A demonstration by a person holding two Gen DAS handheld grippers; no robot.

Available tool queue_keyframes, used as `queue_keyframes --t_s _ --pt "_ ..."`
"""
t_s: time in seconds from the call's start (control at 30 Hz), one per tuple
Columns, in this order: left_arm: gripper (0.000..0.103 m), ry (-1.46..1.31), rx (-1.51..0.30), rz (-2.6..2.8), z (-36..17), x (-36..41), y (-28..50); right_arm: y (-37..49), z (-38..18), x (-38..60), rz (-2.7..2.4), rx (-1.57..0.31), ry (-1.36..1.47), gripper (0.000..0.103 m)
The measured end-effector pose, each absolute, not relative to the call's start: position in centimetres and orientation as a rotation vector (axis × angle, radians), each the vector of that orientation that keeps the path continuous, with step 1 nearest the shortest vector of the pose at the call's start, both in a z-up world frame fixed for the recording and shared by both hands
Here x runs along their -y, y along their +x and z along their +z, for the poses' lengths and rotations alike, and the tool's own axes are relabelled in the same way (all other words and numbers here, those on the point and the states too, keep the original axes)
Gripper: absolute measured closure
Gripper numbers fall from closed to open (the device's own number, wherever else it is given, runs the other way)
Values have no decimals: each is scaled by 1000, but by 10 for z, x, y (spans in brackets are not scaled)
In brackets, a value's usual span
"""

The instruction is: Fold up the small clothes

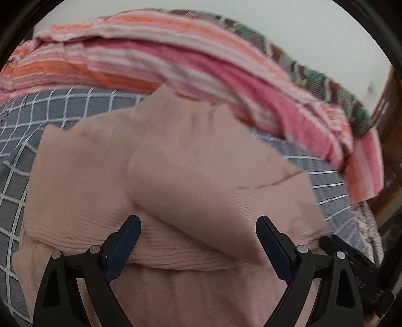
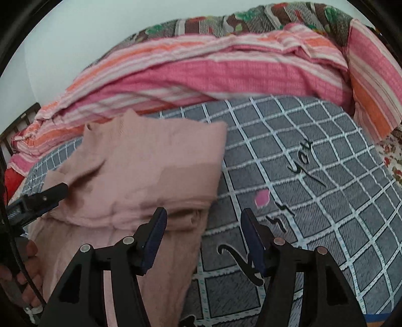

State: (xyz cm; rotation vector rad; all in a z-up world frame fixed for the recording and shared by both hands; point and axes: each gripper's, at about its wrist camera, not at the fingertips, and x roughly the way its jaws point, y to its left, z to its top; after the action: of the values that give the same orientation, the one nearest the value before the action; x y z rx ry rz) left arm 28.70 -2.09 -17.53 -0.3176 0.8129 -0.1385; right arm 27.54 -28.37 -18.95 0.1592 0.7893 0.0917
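Observation:
A pale pink knit garment (image 1: 176,163) lies on the grey checked bed sheet (image 1: 17,156), its sleeves folded in over the body. My left gripper (image 1: 198,226) hovers open above its lower middle, with nothing between the fingers. In the right wrist view the garment (image 2: 140,171) fills the left half. My right gripper (image 2: 204,218) stands open over the garment's right edge and the sheet (image 2: 314,201), gripping nothing. The left gripper's finger (image 2: 50,195) shows at the garment's left side. The right gripper's black body (image 1: 351,259) shows at the lower right of the left wrist view.
A bunched pink and orange striped blanket (image 2: 226,75) runs along the far side of the bed, with a floral quilt (image 2: 251,22) behind it against a white wall. Wooden furniture (image 1: 387,100) stands at the right. A person's hand (image 2: 27,276) holds the left gripper.

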Motion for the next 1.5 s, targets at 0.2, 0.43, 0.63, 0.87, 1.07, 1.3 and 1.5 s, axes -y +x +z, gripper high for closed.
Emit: queue_keyframes --t_s 0.2,0.43,0.63,0.87,1.07,1.3,1.5 --pt "10 -292 -729 -43 -167 0 268 278 -193 281 90 -792 152 43" --pt "10 -358 -723 -46 -167 -35 255 278 -194 280 86 -792 151 43" --pt "11 -382 -699 -13 -168 -50 251 278 -195 281 92 -789 158 42" --pt "32 -436 -704 40 -173 -73 254 278 -195 282 94 -790 158 42" --pt "43 -515 -734 -5 -179 -90 256 279 -195 283 96 -790 159 42" --pt "47 -513 -783 -76 -184 -89 255 278 -195 282 95 -790 160 41" --pt "71 -468 -773 -70 -183 -83 253 279 -195 281 94 -790 156 41"
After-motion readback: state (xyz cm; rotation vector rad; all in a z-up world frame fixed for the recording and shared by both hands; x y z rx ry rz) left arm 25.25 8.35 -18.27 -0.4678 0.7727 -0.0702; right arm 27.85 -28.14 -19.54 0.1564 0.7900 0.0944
